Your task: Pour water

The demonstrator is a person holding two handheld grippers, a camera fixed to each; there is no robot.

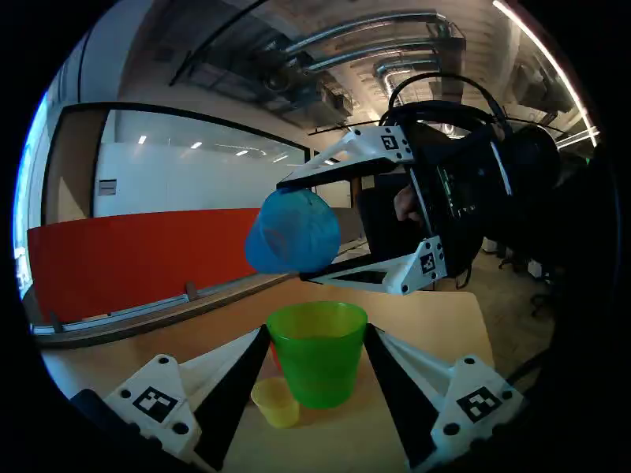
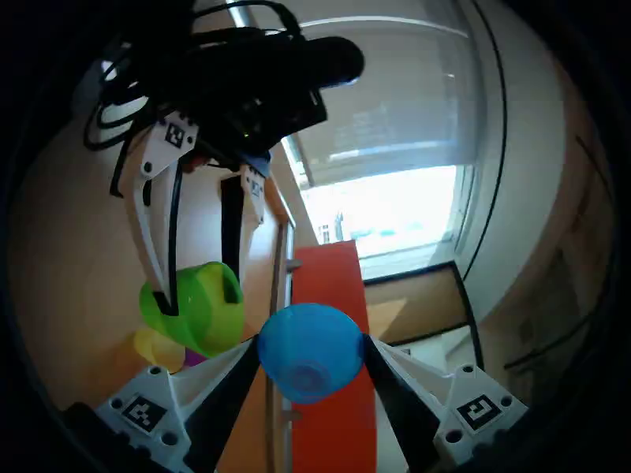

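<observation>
My left gripper [image 1: 317, 355] is shut on a green cup [image 1: 317, 351], held upright just above the wooden table [image 1: 442, 315]. Above it my right gripper [image 1: 304, 229] holds a blue cup [image 1: 292, 230] tipped on its side, mouth turned down toward the green cup. In the right gripper view the blue cup [image 2: 309, 351] sits clamped between my right gripper [image 2: 309, 355] fingers, and the green cup [image 2: 197, 309] shows in the left gripper [image 2: 197, 303] beyond. No water stream is visible.
A small yellow cup [image 1: 276, 402] stands on the table beside the green cup, with a sliver of a red thing behind. An orange partition [image 1: 134, 252] runs along the table's far side. Office chairs stand at the right.
</observation>
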